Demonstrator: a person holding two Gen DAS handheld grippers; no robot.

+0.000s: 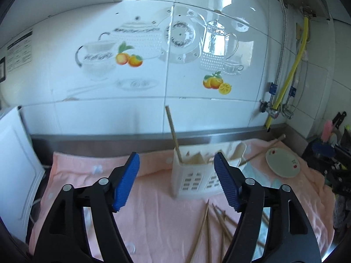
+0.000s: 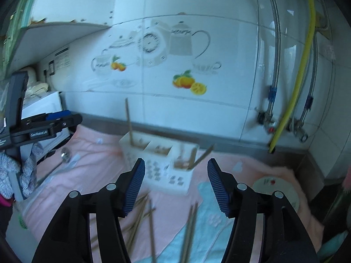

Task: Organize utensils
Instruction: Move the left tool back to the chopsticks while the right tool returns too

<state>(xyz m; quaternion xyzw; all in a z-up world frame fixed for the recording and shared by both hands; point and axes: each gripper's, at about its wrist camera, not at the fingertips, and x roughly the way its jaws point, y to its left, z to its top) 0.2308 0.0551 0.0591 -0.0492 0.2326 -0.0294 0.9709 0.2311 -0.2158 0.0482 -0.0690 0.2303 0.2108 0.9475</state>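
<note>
The worktop (image 1: 109,141) is a steel counter with a raised back edge running along the tiled wall. A pink towel (image 1: 153,201) covers most of it, with a light blue cloth (image 2: 210,221) lying over the towel's near right part. On the towel stands a white slotted utensil holder (image 1: 193,175), upright, toward the back. Loose wooden chopsticks (image 2: 140,210) lie scattered on the towel in front of the holder, some crossing onto the blue cloth. A small white plate (image 1: 283,163) rests to the holder's right, and a metal spoon (image 2: 59,162) lies at the left.
</note>
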